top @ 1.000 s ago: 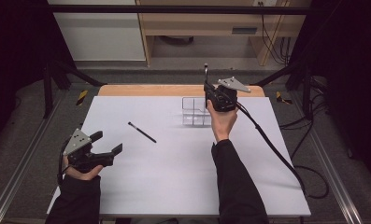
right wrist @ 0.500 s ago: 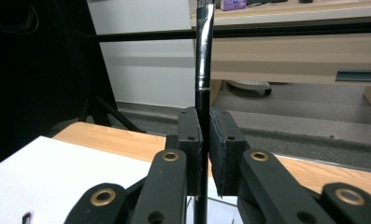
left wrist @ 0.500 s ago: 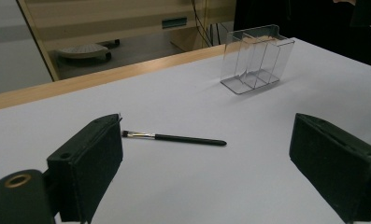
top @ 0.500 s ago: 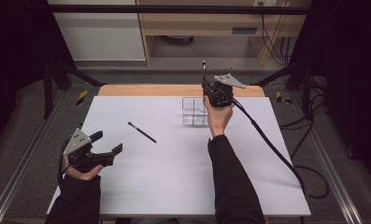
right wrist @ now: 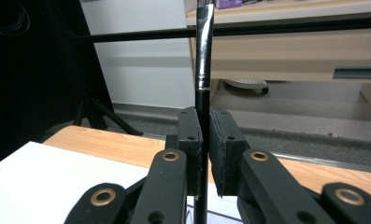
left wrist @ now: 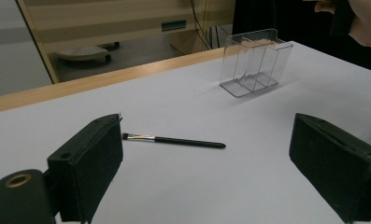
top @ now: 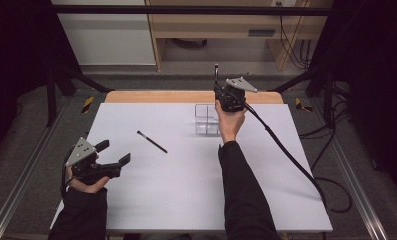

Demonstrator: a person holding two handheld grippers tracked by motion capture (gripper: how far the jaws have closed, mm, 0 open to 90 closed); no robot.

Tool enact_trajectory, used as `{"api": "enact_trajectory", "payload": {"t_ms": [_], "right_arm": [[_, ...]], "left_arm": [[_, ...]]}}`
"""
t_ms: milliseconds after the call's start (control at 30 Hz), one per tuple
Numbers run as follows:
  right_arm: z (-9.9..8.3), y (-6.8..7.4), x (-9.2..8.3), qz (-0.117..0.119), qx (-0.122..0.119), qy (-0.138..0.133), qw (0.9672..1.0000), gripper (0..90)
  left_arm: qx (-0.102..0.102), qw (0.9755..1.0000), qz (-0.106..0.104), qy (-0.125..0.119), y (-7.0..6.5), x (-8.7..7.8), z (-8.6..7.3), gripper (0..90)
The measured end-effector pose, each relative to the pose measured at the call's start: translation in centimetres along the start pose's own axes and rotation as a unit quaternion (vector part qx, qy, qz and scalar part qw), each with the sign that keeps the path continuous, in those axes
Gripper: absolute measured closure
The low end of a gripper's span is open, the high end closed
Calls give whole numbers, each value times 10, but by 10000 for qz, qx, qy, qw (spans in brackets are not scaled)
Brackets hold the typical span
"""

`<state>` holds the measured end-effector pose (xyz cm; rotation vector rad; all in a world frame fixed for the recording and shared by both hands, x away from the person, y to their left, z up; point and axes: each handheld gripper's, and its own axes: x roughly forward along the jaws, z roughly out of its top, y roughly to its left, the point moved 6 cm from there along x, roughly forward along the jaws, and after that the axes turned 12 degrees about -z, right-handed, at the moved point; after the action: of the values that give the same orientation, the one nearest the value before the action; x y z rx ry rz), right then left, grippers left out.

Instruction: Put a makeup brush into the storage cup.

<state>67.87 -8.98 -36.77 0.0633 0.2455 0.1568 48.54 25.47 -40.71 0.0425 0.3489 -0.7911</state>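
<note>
At the far middle of the white surface (top: 186, 190), the right tongs (top: 217, 89) are clenched on a thin black brush (right wrist: 203, 60), which stands upright between the two flat black pads; in the right gripper view its glossy stem rises straight up out of the pinch and a shiny metal band sits higher on it. The held brush hangs above the far edge of a clear plastic organiser (top: 207, 119), a box-shaped holder with straight see-through walls and inner partitions that split it into narrow slots, standing on the surface just near of the tongs. At the near left, the left tongs (top: 117, 161) are released, the two blocky, matt black jaws spread wide with nothing between them, hovering low over the surface. A second brush (left wrist: 174, 140) lies flat on the surface between the left tongs and the organiser, well apart from both; it is slim and black with a short metal band and a small flat tuft at its left end in the left gripper view. There are two brushes, one organiser and two tongs.
</note>
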Motion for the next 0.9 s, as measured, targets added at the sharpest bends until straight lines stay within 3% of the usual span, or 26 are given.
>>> {"api": "enact_trajectory", "payload": {"t_ms": [900], "right_arm": [[-34,7,17,78,-81,357,9993,839]], "left_arm": [[14,10000,-7,4,-1,0,0,94]]}}
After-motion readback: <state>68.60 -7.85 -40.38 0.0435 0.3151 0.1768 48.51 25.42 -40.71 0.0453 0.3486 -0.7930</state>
